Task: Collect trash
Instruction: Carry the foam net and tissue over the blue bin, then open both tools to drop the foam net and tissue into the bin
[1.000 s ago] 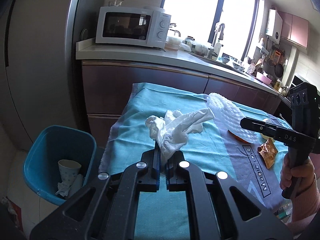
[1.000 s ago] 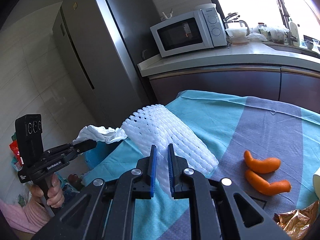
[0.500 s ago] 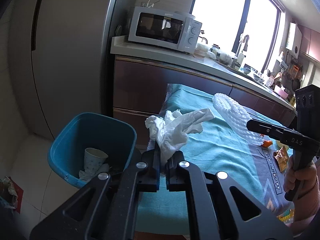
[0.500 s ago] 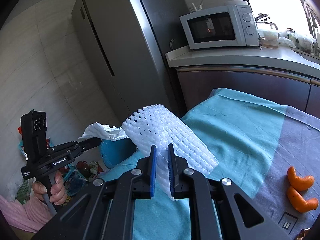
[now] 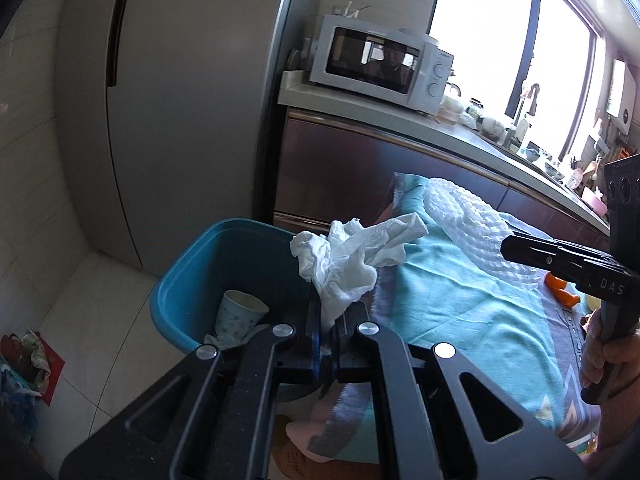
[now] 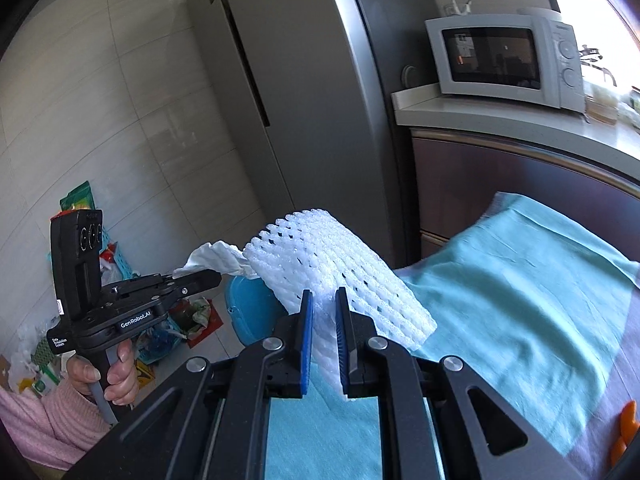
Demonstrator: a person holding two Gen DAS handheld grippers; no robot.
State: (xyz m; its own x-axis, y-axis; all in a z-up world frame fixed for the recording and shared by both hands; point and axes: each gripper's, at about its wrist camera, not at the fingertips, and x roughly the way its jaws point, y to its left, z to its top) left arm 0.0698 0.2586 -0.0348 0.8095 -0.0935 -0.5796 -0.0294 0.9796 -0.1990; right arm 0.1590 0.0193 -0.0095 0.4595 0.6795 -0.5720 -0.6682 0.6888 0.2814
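Left claw [image 5: 327, 334] clamping tissue [image 5: 348, 260] beside bin [image 5: 192, 280], right claw [image 6: 323, 338] clamping foam net [image 6: 336, 276]

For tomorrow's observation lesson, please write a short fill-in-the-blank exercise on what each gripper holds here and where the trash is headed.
1. The left gripper is shut on a crumpled white ____.
2. The right gripper is shut on a white foam ____.
3. The paper cup lies inside the ____ bin.
4. On the counter stands a white ____.

Missing words: tissue; net; blue; microwave
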